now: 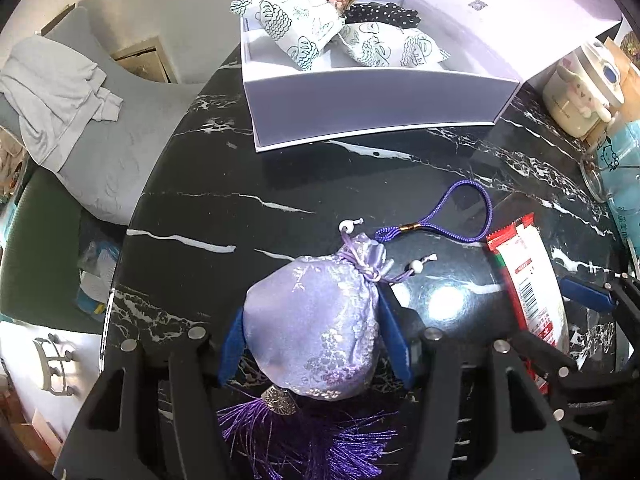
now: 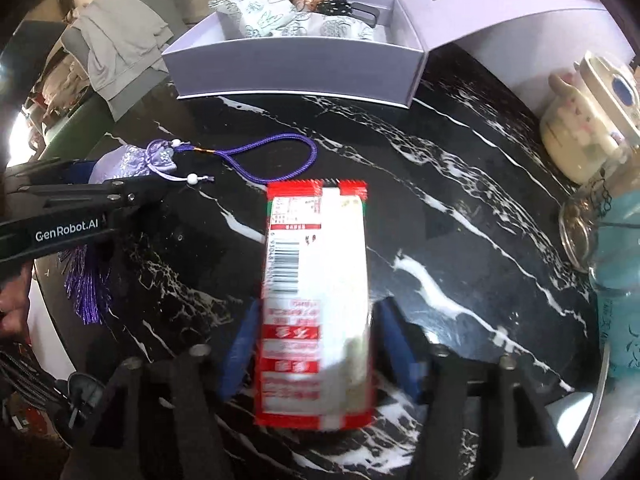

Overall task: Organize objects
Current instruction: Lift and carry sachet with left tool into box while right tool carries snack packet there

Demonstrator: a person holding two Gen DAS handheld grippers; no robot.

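Observation:
My left gripper (image 1: pixel 314 332) is shut on a lilac brocade sachet (image 1: pixel 320 320) with a purple cord loop (image 1: pixel 460 216) and tassel (image 1: pixel 312 436), low over the black marble table (image 1: pixel 240 168). My right gripper (image 2: pixel 316 340) is shut on a red and white snack packet (image 2: pixel 316 300), which also shows in the left wrist view (image 1: pixel 528 296). The sachet shows in the right wrist view (image 2: pixel 132 160). An open lilac box (image 1: pixel 360 104) at the back holds printed white pouches (image 1: pixel 300 20) and dark packets.
The box lid (image 1: pixel 500 12) stands open at the back right. A cream ceramic jar (image 1: pixel 580 92) and a blue bottle (image 2: pixel 620 280) stand at the right edge. A grey cushion with clothes (image 1: pixel 60 92) lies beyond the table's left edge.

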